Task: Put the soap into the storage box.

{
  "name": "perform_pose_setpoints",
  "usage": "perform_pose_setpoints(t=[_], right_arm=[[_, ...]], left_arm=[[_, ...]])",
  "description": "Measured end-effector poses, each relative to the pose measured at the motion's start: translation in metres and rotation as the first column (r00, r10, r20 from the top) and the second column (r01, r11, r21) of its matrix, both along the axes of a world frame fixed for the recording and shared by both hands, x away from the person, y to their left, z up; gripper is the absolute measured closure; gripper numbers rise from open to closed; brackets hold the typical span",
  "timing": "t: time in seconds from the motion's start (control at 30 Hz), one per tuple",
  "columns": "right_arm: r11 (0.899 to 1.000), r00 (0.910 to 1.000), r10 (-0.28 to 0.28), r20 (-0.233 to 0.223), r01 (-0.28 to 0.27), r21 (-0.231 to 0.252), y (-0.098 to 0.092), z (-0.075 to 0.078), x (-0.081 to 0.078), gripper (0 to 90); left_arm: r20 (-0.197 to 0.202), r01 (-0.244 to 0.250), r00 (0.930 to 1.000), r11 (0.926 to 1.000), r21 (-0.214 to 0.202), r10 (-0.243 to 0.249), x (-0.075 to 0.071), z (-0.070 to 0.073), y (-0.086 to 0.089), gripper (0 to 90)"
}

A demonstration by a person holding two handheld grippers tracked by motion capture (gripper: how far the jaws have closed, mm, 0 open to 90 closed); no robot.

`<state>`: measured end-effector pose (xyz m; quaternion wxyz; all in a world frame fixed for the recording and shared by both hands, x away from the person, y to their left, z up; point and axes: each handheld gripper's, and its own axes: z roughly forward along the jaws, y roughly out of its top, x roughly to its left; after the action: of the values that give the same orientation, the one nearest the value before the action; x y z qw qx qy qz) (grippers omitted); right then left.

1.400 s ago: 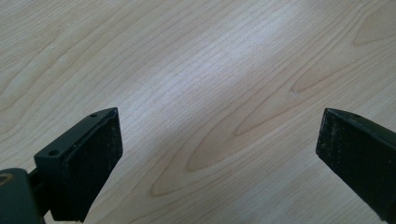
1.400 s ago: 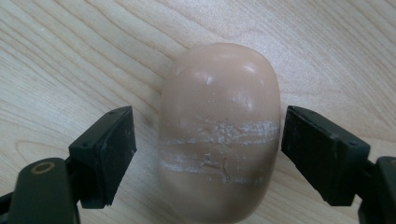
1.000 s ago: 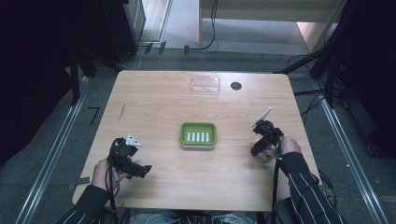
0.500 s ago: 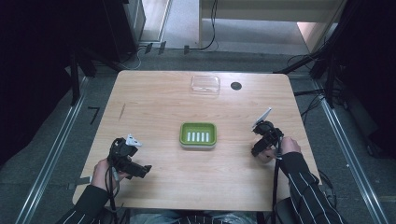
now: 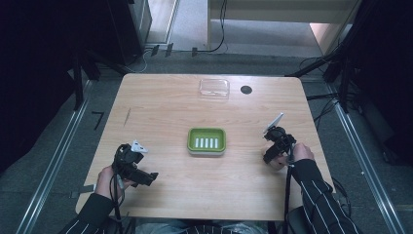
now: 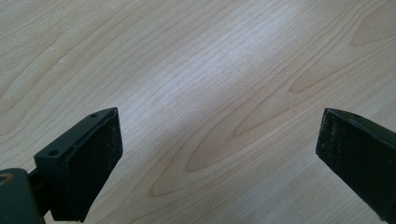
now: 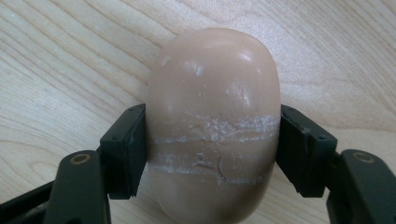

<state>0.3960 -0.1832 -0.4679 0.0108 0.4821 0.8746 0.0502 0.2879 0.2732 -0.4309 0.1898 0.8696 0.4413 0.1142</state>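
A pale pink oval bar of soap lies on the wooden table, and my right gripper is shut on it, both pads pressing its sides. Its jaws have just been closing onto the bar. From above, the right gripper sits near the table's right edge, pointing down. My left gripper rests near the front left of the table; its jaws stand wide apart over bare wood with nothing between them. A green soap dish with a slotted bottom sits in the middle of the table.
A clear plastic lid or tray lies at the back of the table, beside a dark round hole. The table's edges drop to a grey floor with cables. Bare wood lies between the dish and each gripper.
No visible movement in the high view; both hands stay where they were.
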Motion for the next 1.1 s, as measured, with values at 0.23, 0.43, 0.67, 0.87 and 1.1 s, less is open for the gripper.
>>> perform_pose_setpoints(t=[0.23, 0.43, 0.67, 0.87, 1.1], right_arm=[[1.0, 1.0, 0.004, 0.001, -0.004, 0.005, -0.001, 0.001, 0.0, 33.8], [1.0, 0.9999, 0.008, 0.007, -0.008, 0.009, -0.001, 0.005, -0.001, 33.8], [1.0, 0.9999, 0.012, 0.011, -0.012, 0.016, -0.001, 0.01, -0.002, 33.8], [0.999, 0.9993, 0.025, 0.028, -0.026, 0.022, -0.001, 0.014, -0.002, 33.8], [0.999, 0.9989, 0.037, 0.029, -0.038, 0.025, 0.003, 0.018, -0.004, 33.8]], left_arm=[[0.002, 0.0, 1.0, 1.0, -0.001, 0.0, 0.0, 0.0, 0.0, 1.3], [0.005, 0.0, 1.0, 1.0, 0.001, 0.0, 0.0, 0.001, 0.0, 1.3], [0.004, 0.001, 1.0, 1.0, 0.001, -0.001, 0.0, 0.001, 0.0, 1.3], [0.002, 0.002, 1.0, 1.0, 0.0, -0.002, 0.0, 0.001, 0.0, 1.3], [0.003, 0.003, 1.0, 1.0, 0.002, -0.003, 0.0, 0.0, 0.0, 1.3]])
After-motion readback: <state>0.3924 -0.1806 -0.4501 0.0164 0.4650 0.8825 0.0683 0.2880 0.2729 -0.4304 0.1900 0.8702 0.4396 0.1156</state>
